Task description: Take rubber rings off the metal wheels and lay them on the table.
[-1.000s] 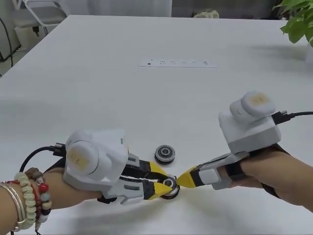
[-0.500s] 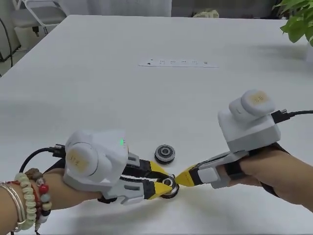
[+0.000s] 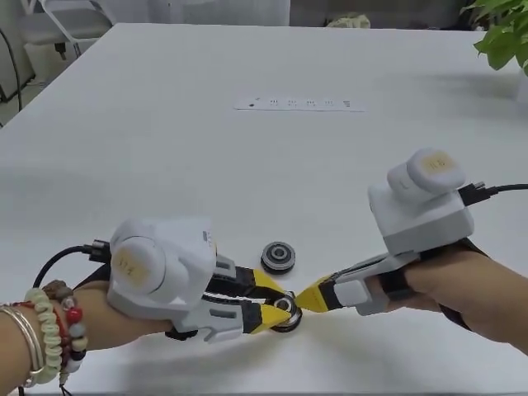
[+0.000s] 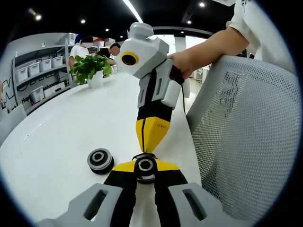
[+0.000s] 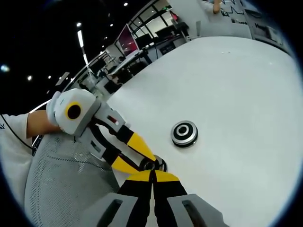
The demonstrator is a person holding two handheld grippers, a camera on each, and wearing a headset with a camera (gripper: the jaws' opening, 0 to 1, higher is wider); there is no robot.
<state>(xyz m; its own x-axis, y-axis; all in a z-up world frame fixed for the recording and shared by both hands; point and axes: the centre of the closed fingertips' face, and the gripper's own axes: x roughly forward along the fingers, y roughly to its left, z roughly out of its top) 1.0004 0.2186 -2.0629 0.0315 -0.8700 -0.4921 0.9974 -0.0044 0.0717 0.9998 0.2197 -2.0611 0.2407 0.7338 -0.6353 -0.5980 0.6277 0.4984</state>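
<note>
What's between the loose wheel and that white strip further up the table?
Nothing: the head view shows bare table from the loose wheel to the white strip.

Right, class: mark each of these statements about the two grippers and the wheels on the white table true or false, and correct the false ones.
1. The left gripper clamps a small metal wheel, which has a black rubber rim, between its yellow tips. True.
2. The right gripper is wide open. False: its yellow tips are together, right at the clamped wheel.
3. A second metal wheel lies flat on the white table, apart from both grippers. True.
4. The green leafy plant stands between the two wheels. False: it is at the table's far right edge, well away from them.
</note>
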